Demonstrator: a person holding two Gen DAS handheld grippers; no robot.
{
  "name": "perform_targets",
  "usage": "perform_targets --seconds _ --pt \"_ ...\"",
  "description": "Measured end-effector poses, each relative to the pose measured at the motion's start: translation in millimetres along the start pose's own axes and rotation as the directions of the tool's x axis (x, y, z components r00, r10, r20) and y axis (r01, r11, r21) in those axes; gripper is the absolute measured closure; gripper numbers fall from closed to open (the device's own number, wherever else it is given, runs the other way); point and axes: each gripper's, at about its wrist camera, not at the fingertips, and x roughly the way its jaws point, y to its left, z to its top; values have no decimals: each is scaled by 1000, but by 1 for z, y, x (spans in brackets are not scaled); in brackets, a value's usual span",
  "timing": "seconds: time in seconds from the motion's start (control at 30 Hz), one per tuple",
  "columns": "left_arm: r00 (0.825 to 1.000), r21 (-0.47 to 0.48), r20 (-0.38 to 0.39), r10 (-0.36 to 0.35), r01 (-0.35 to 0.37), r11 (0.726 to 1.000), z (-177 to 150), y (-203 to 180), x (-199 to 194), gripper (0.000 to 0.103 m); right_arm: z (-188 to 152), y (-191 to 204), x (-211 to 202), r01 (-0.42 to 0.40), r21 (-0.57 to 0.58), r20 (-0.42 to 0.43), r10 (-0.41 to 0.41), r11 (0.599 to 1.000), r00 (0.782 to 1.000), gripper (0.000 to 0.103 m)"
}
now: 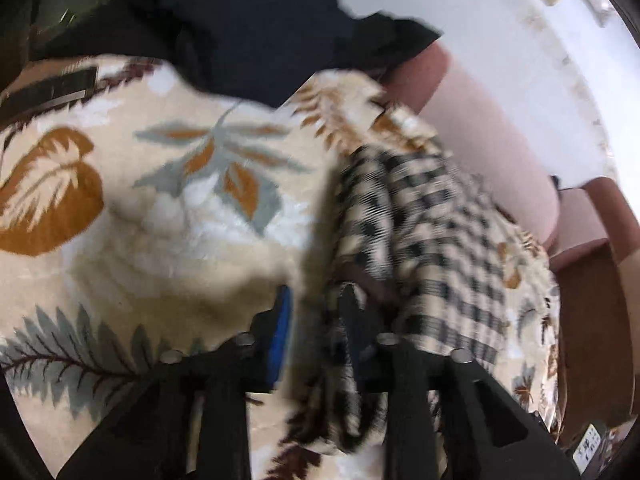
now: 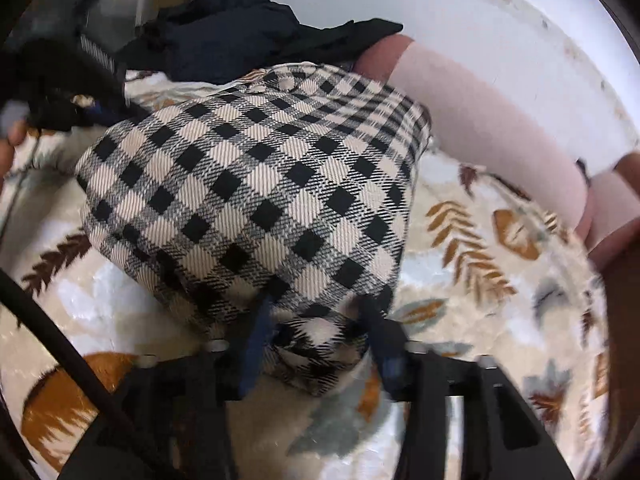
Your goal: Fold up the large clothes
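Observation:
A black-and-cream checked garment (image 2: 256, 184) is lifted over a leaf-patterned blanket (image 2: 480, 280). My right gripper (image 2: 316, 328) is shut on its near edge, cloth bunched between the blue-padded fingers (image 2: 256, 340). In the left wrist view the same checked garment (image 1: 432, 248) hangs blurred at right, and my left gripper (image 1: 316, 320) is shut on a fold of it, with cloth trailing down between the fingers. The left gripper also shows at the far left of the right wrist view (image 2: 60, 96).
A pile of dark navy and black clothes (image 1: 248, 32) lies at the far side of the blanket (image 1: 120, 200). A pink padded headboard or bolster (image 2: 480, 128) runs along the white wall (image 2: 480, 20). A brown wooden edge (image 1: 592, 320) borders the right side.

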Motion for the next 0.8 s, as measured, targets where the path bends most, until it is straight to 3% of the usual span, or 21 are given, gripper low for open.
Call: perform_targets --seconds 0.1,0.23,0.27,0.3,0.5,0.6,0.73,0.8 --pt "998 71 21 -62 61 996 -6 -19 -5 54 -5 -7 -12 -37 47 4 36 998 999 39" --pt "992 141 -63 -114 122 982 -16 -42 16 53 -11 -21 -19 -35 96 10 35 995 999 39" --pt "991 157 -84 -101 113 981 -17 -48 26 62 -12 -23 -23 -36 111 13 35 993 999 39" --pt "992 173 -97 -79 95 980 -20 -52 30 89 -12 -28 -25 -40 128 19 38 991 999 39" --pt "997 200 -75 7 8 980 -30 -51 13 92 4 -54 -37 -75 218 64 63 973 996 39" --pt "993 151 -119 2 16 988 -34 -33 19 92 22 -62 -32 -105 241 84 87 965 993 39" --pt "985 83 -167 -49 63 995 -37 -16 29 91 53 -65 -6 -150 267 75 134 952 988 62" --pt "983 66 -175 -63 75 995 -38 -12 30 88 64 -65 14 -187 300 45 182 936 982 65"
